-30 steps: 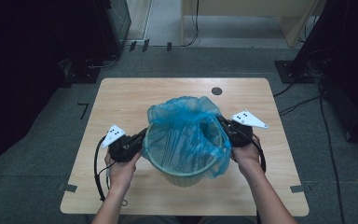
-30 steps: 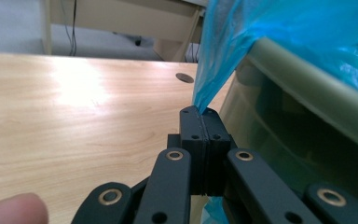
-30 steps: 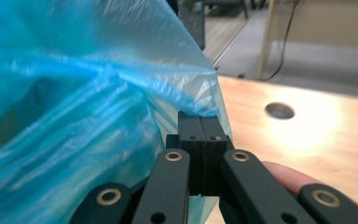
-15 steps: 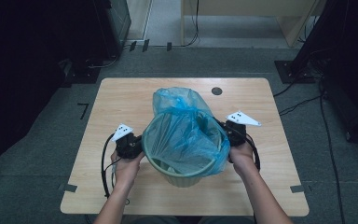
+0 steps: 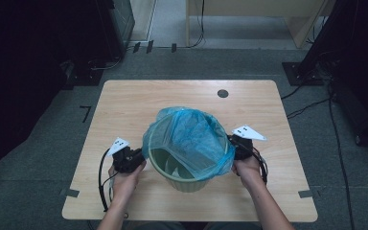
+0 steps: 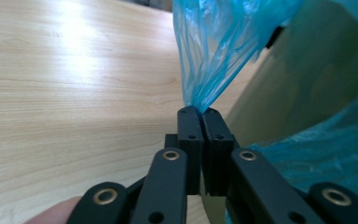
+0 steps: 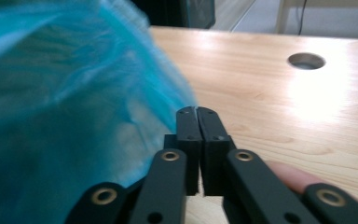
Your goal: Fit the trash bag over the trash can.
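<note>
The blue bag is draped over the green bin mid-surface, each tool pinching an edge; its rim looks not yet fully tucked down.

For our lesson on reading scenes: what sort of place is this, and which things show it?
Probably a lab or office workroom: a bare wooden table with a cable hole, grey carpet, and cables trailing beside dark equipment stands.

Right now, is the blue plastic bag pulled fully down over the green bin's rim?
Partly: the blue plastic bag drapes the far and side rim of the pale green bin, but the near rim shows bare.
</note>
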A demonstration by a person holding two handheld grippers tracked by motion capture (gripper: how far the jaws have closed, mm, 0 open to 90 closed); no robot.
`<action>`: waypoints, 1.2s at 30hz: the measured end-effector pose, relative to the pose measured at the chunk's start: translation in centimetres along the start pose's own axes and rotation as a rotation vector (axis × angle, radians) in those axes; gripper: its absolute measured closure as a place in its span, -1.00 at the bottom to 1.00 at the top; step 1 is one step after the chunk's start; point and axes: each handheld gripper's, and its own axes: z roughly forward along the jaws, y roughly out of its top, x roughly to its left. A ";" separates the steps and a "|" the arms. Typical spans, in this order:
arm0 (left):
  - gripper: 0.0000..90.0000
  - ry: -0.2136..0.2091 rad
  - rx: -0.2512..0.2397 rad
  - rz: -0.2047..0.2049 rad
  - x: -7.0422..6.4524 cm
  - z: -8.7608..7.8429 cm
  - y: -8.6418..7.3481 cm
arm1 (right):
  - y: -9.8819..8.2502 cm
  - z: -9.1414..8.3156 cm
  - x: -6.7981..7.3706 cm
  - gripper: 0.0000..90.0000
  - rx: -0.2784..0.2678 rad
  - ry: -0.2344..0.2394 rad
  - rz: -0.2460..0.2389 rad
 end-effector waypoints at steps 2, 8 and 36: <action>0.77 -0.003 -0.036 0.007 0.0 -1.2 -0.2 | 0.0 -1.1 -0.5 0.65 -0.046 -0.010 0.032; 0.21 0.015 -0.145 0.019 -0.4 -4.6 -0.3 | 0.7 -5.8 -1.5 0.14 -0.176 -0.034 0.046; -0.18 -0.143 -0.303 0.226 -7.1 -8.9 -1.1 | -0.7 -13.7 5.1 -0.20 -0.242 0.171 0.036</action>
